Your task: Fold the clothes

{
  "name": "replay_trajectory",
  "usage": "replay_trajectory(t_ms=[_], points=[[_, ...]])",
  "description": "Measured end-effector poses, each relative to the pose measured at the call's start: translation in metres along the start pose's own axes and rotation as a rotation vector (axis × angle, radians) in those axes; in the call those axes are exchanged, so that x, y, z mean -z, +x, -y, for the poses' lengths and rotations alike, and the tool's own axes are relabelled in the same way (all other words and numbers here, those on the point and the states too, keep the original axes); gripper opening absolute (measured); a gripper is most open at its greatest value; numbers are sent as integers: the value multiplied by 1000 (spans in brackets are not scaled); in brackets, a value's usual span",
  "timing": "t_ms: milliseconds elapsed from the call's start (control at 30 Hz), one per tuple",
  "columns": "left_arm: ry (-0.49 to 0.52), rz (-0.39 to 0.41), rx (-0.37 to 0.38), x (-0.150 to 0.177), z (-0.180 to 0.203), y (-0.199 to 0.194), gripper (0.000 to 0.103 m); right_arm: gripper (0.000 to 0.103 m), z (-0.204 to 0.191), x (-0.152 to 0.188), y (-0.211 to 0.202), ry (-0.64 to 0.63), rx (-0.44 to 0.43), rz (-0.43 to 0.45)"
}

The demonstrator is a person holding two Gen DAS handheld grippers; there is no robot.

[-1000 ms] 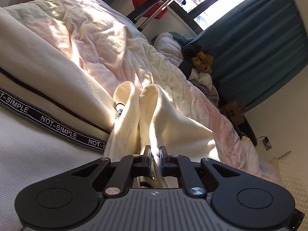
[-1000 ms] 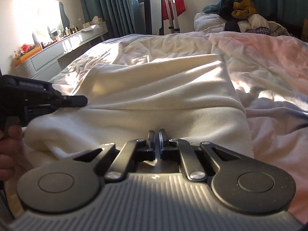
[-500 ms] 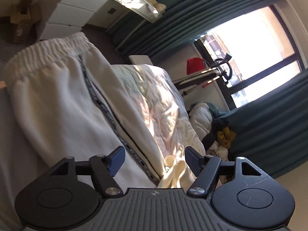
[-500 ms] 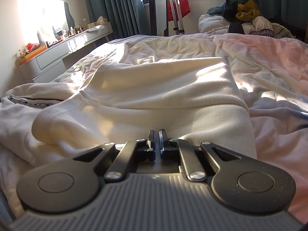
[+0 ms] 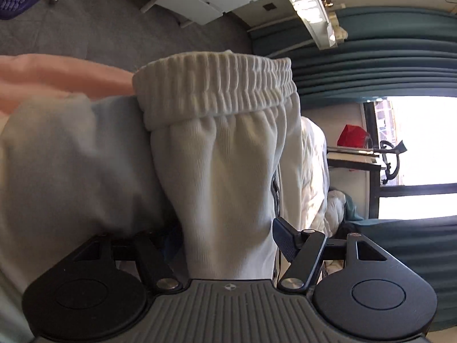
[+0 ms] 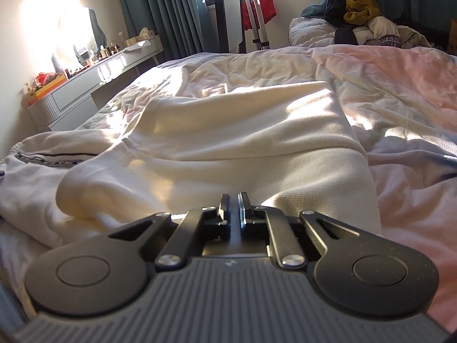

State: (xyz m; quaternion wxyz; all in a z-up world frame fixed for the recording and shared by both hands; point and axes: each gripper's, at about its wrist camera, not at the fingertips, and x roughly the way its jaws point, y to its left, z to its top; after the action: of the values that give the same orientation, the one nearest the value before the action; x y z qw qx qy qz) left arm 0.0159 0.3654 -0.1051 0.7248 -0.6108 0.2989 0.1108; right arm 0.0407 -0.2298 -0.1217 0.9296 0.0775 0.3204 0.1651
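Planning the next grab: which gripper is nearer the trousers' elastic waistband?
Left. The left gripper straddles the cloth just below the waistband; the right gripper is at another part of the trousers, waistband unseen.

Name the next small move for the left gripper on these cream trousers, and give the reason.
Probably close the left gripper on the cream ribbed sweatpants. Its jaws stand wide open with a trouser section lying between them, elastic waistband just beyond. The right gripper looks nearly shut at the cloth's near edge on the bed, so a second hold would let the fold begin.
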Motion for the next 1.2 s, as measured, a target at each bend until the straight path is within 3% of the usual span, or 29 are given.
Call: replay_trajectory(t_ms=[167, 300, 400, 467, 500, 600, 767, 967, 1100, 1200], points=[[52, 95, 45, -6, 6, 1, 51, 10, -21, -8, -20, -19, -96, 124], [70, 103, 79, -12, 6, 6, 38, 9, -35, 4, 12, -73, -70, -5], [88, 111, 123, -12, 11, 5, 37, 9, -42, 16, 20, -150, -39, 2], [123, 128, 150, -8, 17, 4, 31, 9, -41, 12, 18, -117, -40, -6], [150, 140, 155, -5, 23, 6, 24, 9, -38, 11, 18, -93, -45, -10], [269, 190, 139, 11, 46, 8, 18, 8, -36, 9, 21, -73, -47, -11], [452, 230, 184, 36, 107, 6, 17, 9, -38, 1, 12, -55, -30, 52], [707, 288, 219, 105, 203, -2, 17, 9, -20, -22, -37, 53, 4, 232], [819, 281, 228, 166, 263, 11, 17, 9, 2, -31, -77, 139, 119, 356], [904, 275, 224, 221, 298, 32, 17, 9, 29, -34, -98, 226, 147, 404]])
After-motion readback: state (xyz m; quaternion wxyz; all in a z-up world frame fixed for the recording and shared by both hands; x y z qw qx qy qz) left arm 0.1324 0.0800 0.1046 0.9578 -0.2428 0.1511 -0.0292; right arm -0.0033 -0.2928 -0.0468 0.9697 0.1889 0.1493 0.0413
